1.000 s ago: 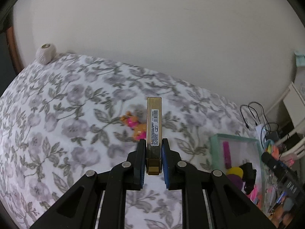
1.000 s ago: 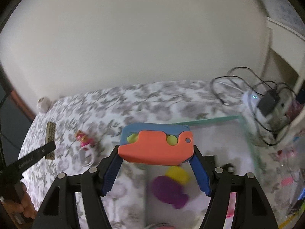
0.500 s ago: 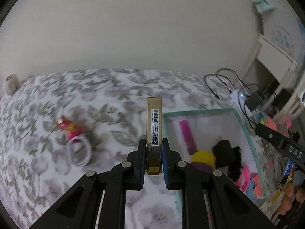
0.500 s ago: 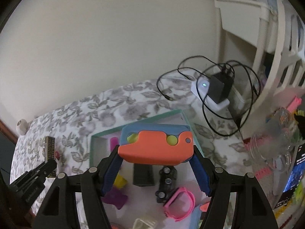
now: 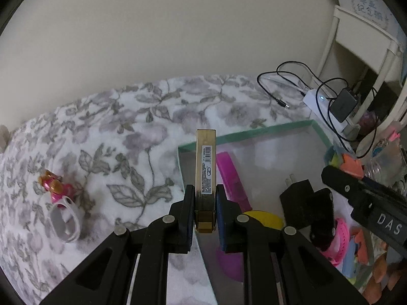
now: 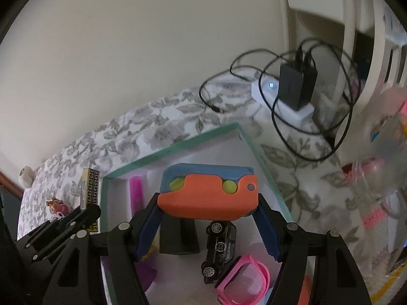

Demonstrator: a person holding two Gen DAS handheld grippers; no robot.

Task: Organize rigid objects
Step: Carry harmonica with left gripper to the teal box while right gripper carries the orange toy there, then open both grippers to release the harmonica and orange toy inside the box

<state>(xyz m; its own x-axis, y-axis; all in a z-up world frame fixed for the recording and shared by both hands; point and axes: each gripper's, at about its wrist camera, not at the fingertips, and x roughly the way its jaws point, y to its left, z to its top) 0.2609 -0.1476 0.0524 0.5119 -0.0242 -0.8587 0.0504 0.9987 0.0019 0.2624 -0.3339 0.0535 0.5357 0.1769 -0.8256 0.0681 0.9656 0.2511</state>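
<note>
The left hand-held gripper (image 5: 205,212) pinches a slim gold box (image 5: 206,167) over the teal tray's (image 6: 178,147) left rim; the right hand-held gripper (image 6: 208,228) clamps an orange-blue toy (image 6: 207,193) above the tray.

A plain cream wall (image 5: 178,25) rises behind a floral bedspread (image 5: 114,132); white shelving (image 5: 361,50) stands at right.

Both wrist cameras look steeply down, close, sharing the tray (image 5: 257,131).

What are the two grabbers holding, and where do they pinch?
Left gripper: gold box, pinched near its bottom end. Right gripper: orange and blue toy, pinched at its two ends.
</note>
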